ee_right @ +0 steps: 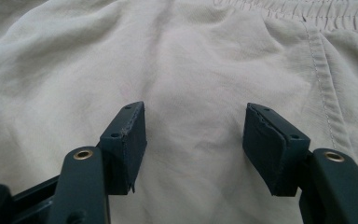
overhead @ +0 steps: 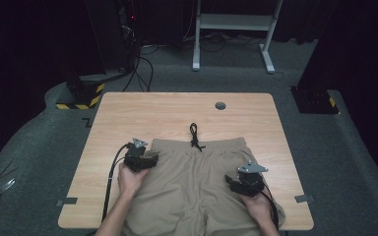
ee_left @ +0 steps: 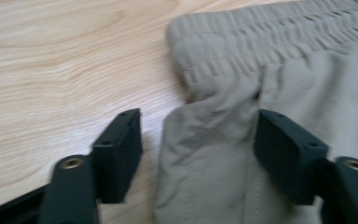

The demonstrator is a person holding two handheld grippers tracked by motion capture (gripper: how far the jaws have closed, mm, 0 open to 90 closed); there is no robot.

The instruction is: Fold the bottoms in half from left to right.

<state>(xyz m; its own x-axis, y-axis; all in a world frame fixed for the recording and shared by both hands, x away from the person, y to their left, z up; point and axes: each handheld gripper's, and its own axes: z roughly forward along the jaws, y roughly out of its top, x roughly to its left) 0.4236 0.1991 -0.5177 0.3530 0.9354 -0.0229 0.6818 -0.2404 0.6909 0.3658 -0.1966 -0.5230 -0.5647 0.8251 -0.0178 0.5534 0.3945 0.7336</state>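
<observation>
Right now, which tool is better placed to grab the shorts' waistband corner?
Left. The left tool stands open astride the side edge of the khaki shorts, just short of the waistband corner. The right tool hovers open over flat mid-fabric.

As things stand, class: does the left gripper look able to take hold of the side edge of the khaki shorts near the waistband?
Probably yes. The left gripper has open jaws straddling the edge of the khaki shorts just below the waistband, with nothing in between.
</observation>
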